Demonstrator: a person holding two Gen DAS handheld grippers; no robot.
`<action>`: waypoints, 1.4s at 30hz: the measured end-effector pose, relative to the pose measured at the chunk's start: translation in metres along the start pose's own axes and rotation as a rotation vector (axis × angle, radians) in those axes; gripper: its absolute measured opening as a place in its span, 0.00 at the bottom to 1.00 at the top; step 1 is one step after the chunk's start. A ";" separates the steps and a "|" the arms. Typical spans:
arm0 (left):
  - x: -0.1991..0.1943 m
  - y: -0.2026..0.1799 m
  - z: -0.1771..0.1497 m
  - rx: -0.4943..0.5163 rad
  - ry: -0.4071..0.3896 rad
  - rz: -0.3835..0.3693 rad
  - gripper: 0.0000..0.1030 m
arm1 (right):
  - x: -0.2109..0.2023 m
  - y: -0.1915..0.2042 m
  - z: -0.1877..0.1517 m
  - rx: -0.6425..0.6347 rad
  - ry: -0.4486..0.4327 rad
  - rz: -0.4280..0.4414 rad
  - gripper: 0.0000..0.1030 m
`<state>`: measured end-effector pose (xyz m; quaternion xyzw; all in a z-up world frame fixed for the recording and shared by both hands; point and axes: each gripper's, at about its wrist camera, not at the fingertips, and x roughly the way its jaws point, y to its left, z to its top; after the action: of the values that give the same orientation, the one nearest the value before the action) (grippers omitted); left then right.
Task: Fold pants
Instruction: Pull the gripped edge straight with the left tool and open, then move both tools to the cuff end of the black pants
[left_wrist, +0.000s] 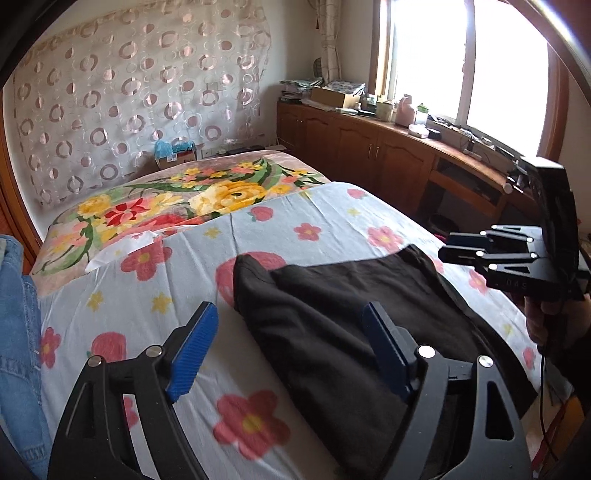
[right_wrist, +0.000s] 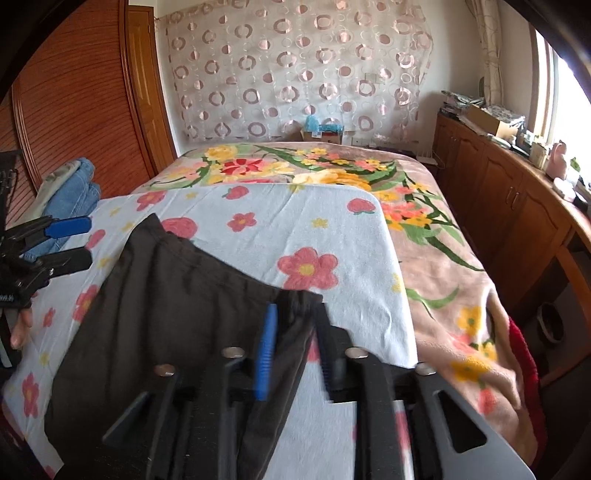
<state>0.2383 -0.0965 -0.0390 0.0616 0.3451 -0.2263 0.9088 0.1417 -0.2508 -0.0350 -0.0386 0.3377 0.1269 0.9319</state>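
While the right gripper (right_wrist: 295, 350) pinches a corner of the black pants (right_wrist: 166, 288) between narrowed jaws, apparently ready to carry that edge over, the left gripper (left_wrist: 291, 350) hangs wide and empty above the cloth. The pants lie partly folded near the bed's (right_wrist: 369, 236) front edge. Bare flowered sheet beyond leaves room; jeans (right_wrist: 74, 188) crowd the left edge.
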 end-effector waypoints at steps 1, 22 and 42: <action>-0.004 -0.002 -0.003 -0.002 -0.004 0.001 0.79 | -0.005 0.001 -0.003 -0.001 -0.005 0.005 0.30; -0.069 -0.055 -0.069 0.024 0.018 -0.009 0.79 | -0.102 0.026 -0.078 0.048 -0.063 0.052 0.30; -0.077 -0.070 -0.130 -0.007 0.062 -0.001 0.79 | -0.107 0.031 -0.116 0.101 0.040 0.101 0.30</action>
<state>0.0778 -0.0960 -0.0832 0.0650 0.3740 -0.2236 0.8977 -0.0170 -0.2617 -0.0555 0.0230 0.3638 0.1560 0.9180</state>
